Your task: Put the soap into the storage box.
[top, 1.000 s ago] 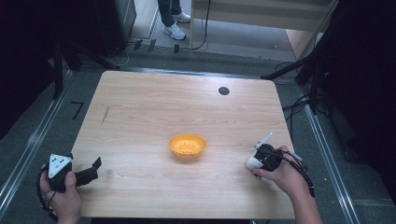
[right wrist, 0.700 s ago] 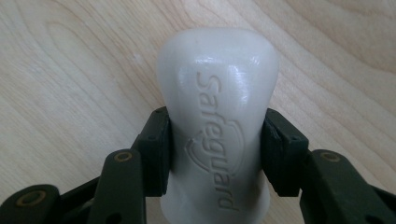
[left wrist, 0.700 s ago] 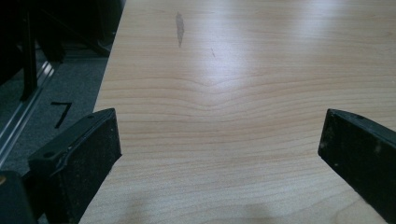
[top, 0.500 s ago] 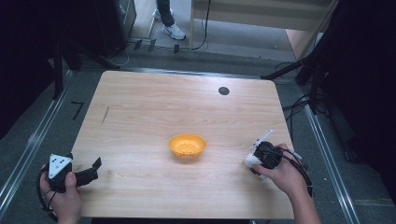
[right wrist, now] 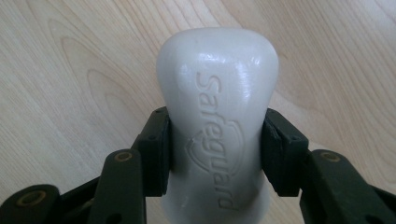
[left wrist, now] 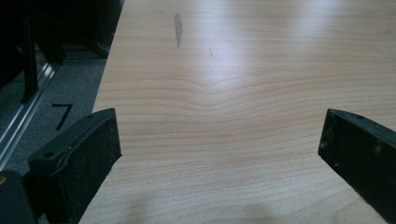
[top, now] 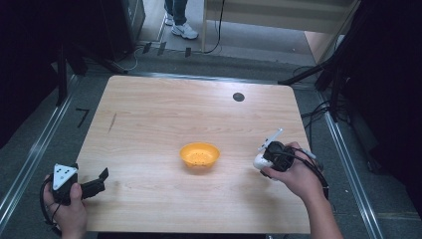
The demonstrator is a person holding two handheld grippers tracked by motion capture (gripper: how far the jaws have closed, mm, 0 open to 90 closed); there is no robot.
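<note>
Left gripper (top: 97, 181) at near left table (top: 164, 114) corner, jaws spread wide, nothing between; orange bowl (top: 199, 154) mid-table; right gripper (right wrist: 215, 149) clenched on white soap bar (right wrist: 217, 126), seemingly just above wood, right of bowl

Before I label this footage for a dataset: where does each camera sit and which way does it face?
High view: above the person's side, looking forward and down at the table; both forearms show.
Left gripper view: rides the open left claw, facing bare wood.
Right gripper view: rides the right claw, shut on the soap bar.
High and right views share the soap.
</note>
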